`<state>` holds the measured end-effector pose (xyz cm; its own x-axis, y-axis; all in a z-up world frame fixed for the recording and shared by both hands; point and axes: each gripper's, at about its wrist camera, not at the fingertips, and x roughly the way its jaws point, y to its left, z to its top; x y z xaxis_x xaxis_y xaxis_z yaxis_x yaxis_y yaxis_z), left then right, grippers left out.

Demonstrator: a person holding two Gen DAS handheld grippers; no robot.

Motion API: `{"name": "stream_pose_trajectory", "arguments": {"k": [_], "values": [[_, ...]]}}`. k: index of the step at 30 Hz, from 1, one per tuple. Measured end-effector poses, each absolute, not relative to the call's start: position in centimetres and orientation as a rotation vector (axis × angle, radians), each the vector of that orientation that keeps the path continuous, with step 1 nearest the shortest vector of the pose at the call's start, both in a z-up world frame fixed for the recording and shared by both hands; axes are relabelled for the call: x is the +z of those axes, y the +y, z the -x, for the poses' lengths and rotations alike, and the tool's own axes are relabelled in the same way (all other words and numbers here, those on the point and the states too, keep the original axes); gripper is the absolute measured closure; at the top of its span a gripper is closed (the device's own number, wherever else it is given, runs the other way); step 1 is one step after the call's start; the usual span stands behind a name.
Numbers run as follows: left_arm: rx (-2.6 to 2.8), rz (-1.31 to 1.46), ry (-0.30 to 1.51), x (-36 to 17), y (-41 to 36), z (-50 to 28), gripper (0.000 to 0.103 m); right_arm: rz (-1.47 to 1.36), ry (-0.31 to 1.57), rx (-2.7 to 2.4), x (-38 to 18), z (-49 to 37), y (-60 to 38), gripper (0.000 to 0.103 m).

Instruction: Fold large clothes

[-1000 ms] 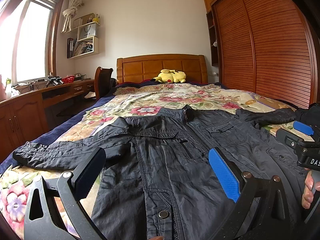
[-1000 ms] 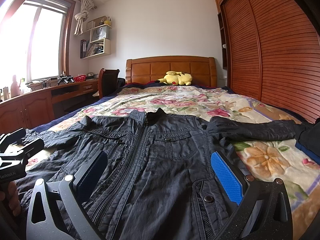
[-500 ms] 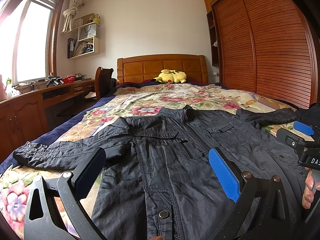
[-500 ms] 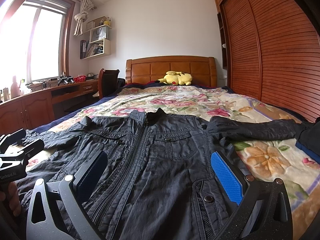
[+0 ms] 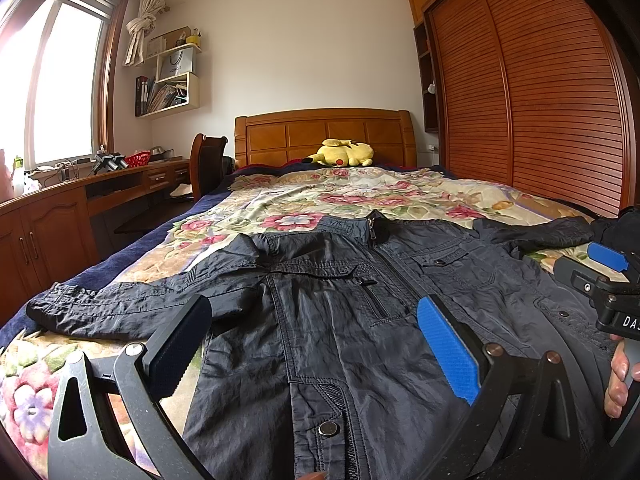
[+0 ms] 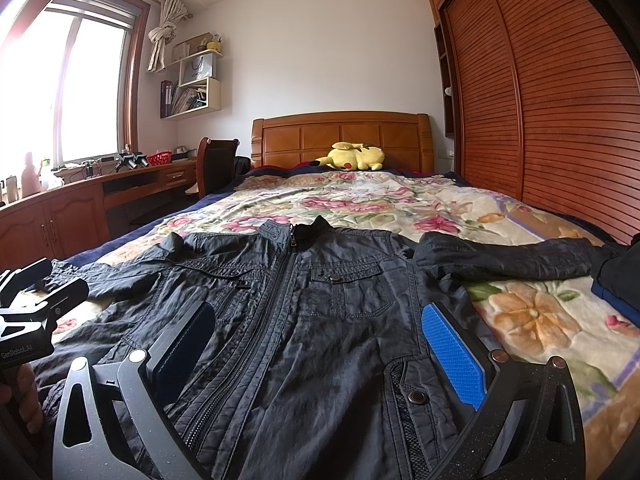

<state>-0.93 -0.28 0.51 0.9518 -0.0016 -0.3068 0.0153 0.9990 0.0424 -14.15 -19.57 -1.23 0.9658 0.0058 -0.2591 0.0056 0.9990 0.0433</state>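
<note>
Jacket (image 5: 340,320): one; claws: two, spread.

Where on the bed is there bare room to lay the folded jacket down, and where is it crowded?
Bare quilt runs from the jacket collar up to the yellow plush at the headboard. A smaller patch lies below the right sleeve. Crowded: dark clothes at the right edge, and the left sleeve across the near-left corner. Both grippers hover open.

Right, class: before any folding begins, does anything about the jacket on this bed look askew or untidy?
Mostly no: the dark jacket lies front up, zipped, sleeves spread on the floral bedspread. Only its left shoulder is bunched up and the fabric is creased. Both grippers, left and right, are open above it.
</note>
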Motion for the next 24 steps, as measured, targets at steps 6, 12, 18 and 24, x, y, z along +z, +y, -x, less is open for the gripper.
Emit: {"name": "stream_pose_trajectory", "arguments": {"k": [6,12,18,24], "values": [[-0.009,-0.044,0.311,0.5,-0.3,1.0,0.0,-0.044,0.262,0.0,-1.2,14.1,-19.6,0.0],[-0.011,-0.043,0.314,0.5,-0.3,1.0,0.0,-0.038,0.269,0.009,-1.2,14.1,-19.6,0.0],[-0.023,-0.056,0.367,0.7,0.5,0.4,0.0,0.008,0.284,0.049,-0.5,14.3,-17.9,0.0],[0.0,-0.083,0.423,0.6,2.0,0.0,0.0,-0.006,0.315,0.097,-0.3,14.0,-17.9,0.0]]}}
